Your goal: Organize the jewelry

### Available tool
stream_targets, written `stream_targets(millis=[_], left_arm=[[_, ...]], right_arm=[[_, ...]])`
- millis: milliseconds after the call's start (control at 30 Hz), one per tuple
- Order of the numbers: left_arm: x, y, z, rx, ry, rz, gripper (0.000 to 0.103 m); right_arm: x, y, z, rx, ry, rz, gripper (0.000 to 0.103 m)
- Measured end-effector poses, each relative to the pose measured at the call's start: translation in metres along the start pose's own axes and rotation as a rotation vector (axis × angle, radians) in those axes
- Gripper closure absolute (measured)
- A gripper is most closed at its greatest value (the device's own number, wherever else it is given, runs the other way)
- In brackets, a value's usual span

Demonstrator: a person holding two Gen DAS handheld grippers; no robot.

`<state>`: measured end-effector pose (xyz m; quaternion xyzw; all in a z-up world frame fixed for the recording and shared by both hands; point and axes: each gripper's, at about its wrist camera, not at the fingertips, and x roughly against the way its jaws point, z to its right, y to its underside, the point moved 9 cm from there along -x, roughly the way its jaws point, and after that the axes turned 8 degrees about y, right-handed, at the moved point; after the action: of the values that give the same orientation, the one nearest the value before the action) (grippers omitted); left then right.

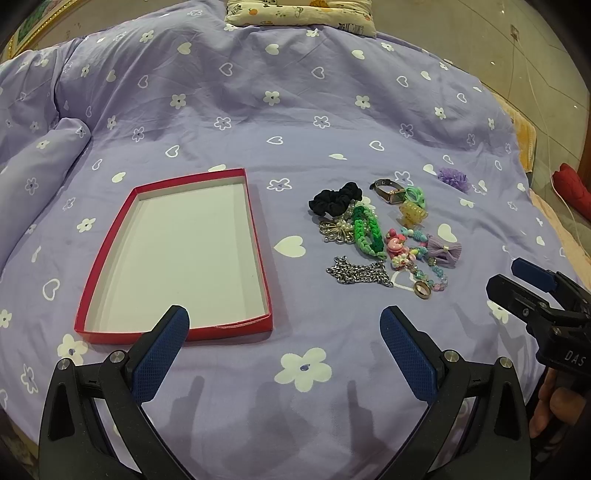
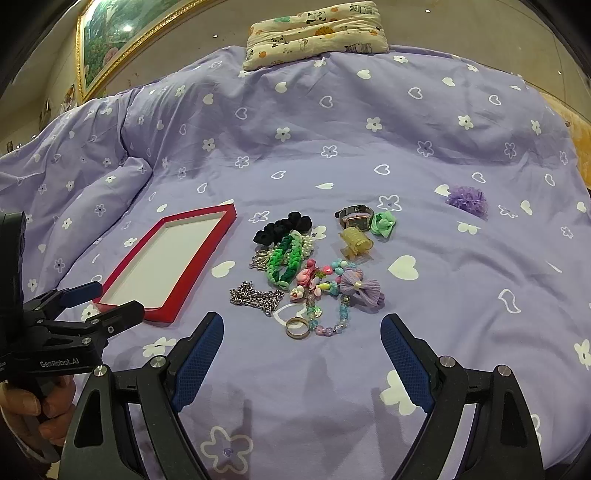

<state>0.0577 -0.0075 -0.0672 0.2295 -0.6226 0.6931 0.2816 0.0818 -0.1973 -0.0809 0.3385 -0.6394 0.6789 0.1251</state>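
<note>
A shallow red box (image 1: 255, 236) (image 2: 207, 254) with a white floor lies empty on the purple bedspread. To its right sits a cluster of jewelry: a black scrunchie (image 1: 334, 199) (image 2: 282, 227), a green braided bracelet (image 1: 365, 230) (image 2: 286, 260), a silver chain (image 1: 358, 275) (image 2: 256, 297), a ring (image 1: 422, 290) (image 2: 297, 327), a watch (image 1: 384, 189) (image 2: 352, 218), a purple bow (image 1: 445, 249) (image 2: 360, 288). My left gripper (image 1: 284, 319) hovers open just in front of the box. My right gripper (image 2: 301, 326) hangs open in front of the ring, holding nothing.
A purple fabric flower (image 1: 453, 179) (image 2: 466, 199) lies apart at the far right. A patterned pillow (image 2: 314, 31) rests at the head of the bed. The quilt bunches into a fold (image 1: 44, 155) at the left. A hand grips each tool.
</note>
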Motion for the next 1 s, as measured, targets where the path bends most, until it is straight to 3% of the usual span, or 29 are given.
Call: stream_targets(millis=[1000], left_arm=[[-0.021,-0.014,-0.004,0.016,0.041,-0.039,0.000]], right_arm=[[-0.012,-0.005,0.006,-0.034,-0.024,-0.030,0.014]])
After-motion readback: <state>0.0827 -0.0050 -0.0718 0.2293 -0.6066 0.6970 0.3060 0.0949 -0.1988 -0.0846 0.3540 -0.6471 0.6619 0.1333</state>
